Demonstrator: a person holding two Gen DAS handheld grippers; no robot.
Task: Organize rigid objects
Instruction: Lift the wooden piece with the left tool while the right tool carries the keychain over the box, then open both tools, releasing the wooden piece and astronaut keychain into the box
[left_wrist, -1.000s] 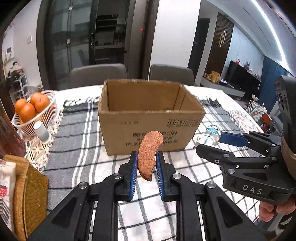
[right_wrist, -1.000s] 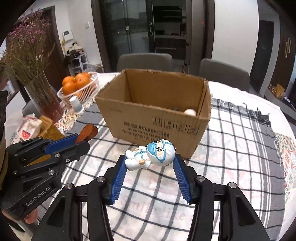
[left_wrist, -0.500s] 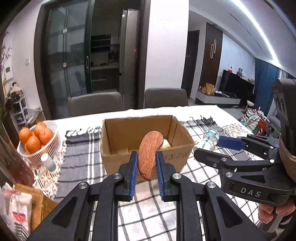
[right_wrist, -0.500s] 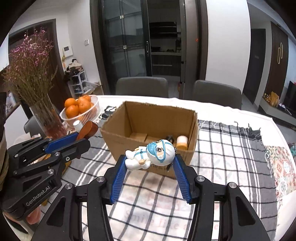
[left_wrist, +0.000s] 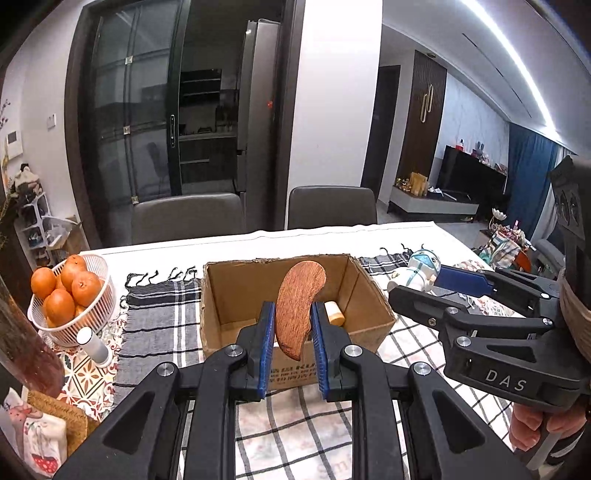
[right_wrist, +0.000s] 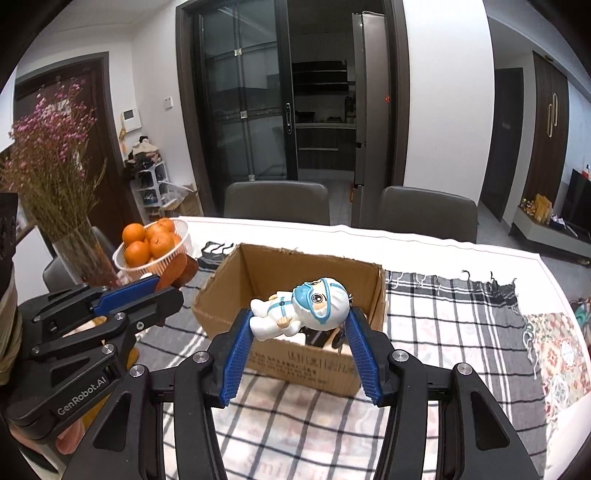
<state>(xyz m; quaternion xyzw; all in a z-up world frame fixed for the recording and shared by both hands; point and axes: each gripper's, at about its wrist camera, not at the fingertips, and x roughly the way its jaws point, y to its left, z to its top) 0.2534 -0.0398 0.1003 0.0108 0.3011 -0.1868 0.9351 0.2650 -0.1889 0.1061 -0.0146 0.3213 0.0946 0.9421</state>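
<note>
My left gripper (left_wrist: 293, 325) is shut on a curved brown wooden piece (left_wrist: 297, 302) and holds it up in front of an open cardboard box (left_wrist: 236, 291). My right gripper (right_wrist: 300, 330) is shut on a white and blue toy figure (right_wrist: 303, 308), held above the box's near wall (right_wrist: 295, 360). The box holds a small cream-capped bottle (left_wrist: 334, 313) and dark items. In the left wrist view the right gripper (left_wrist: 424, 282) and the toy figure (left_wrist: 419, 269) are to the right of the box. In the right wrist view the left gripper (right_wrist: 162, 286) is to its left.
A white basket of oranges (left_wrist: 64, 295) and a small white bottle (left_wrist: 94, 347) stand left of the box. A vase of dried flowers (right_wrist: 55, 192) stands at the far left. A checked cloth (right_wrist: 461, 317) covers the table. Two chairs (right_wrist: 277, 199) stand behind it.
Both grippers have risen with their objects, so the box now appears lower and its inside shows. Both grips stay shut.
</note>
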